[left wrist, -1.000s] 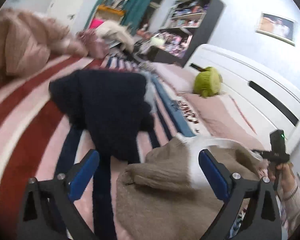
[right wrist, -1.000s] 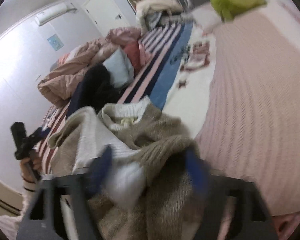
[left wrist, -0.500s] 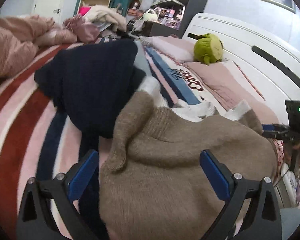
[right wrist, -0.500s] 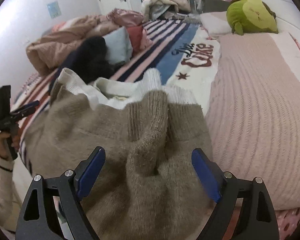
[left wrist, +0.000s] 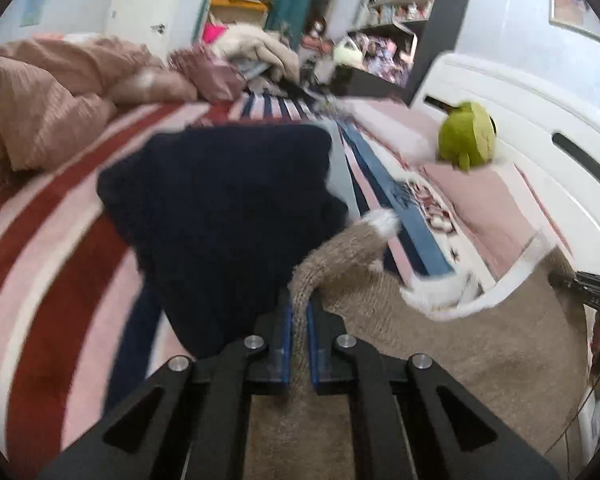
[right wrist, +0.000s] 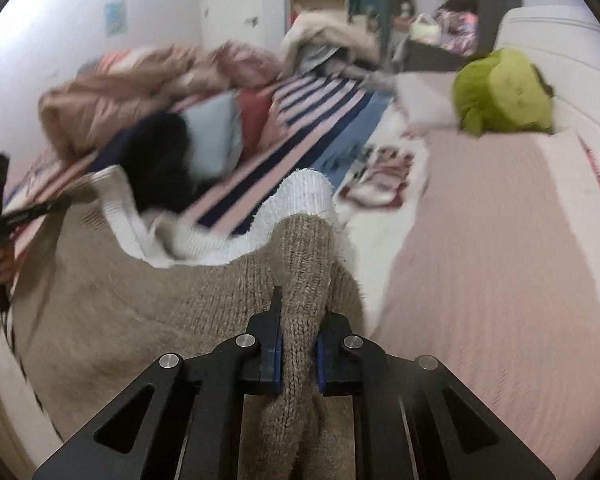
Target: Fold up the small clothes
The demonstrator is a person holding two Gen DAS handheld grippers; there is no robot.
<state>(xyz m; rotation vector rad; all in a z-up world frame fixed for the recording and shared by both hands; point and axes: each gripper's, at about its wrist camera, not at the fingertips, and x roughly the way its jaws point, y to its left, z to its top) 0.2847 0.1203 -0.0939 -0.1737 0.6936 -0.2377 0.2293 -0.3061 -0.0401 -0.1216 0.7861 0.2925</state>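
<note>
Your beige knit sweater [left wrist: 440, 344] with white trim lies rumpled at the bed's near edge, two folds pinched up.

Right gripper [right wrist: 298, 344] clamped on a bunched fold of the beige knit sweater [right wrist: 140, 320], blue pads pressed into the wool from both sides. White ribbed cuff [right wrist: 304, 196] sticking up just beyond the pinched fold; white collar band [right wrist: 120, 208] curving away to the sweater's left. Left gripper [right wrist: 28, 212] at the sweater's far left edge, gripping state unclear at this angle. Beyond the sweater, striped blanket [right wrist: 300, 120] with a dark navy garment [right wrist: 156, 160] and a light blue cushion [right wrist: 216, 140] on it. Right of the sweater, pink knitted cover [right wrist: 500, 260]. Green plush toy [right wrist: 504, 92] well beyond the sweater, against the white headboard [right wrist: 560, 40]. Crumpled pink duvet [right wrist: 112, 96] far behind the sweater, left
</note>
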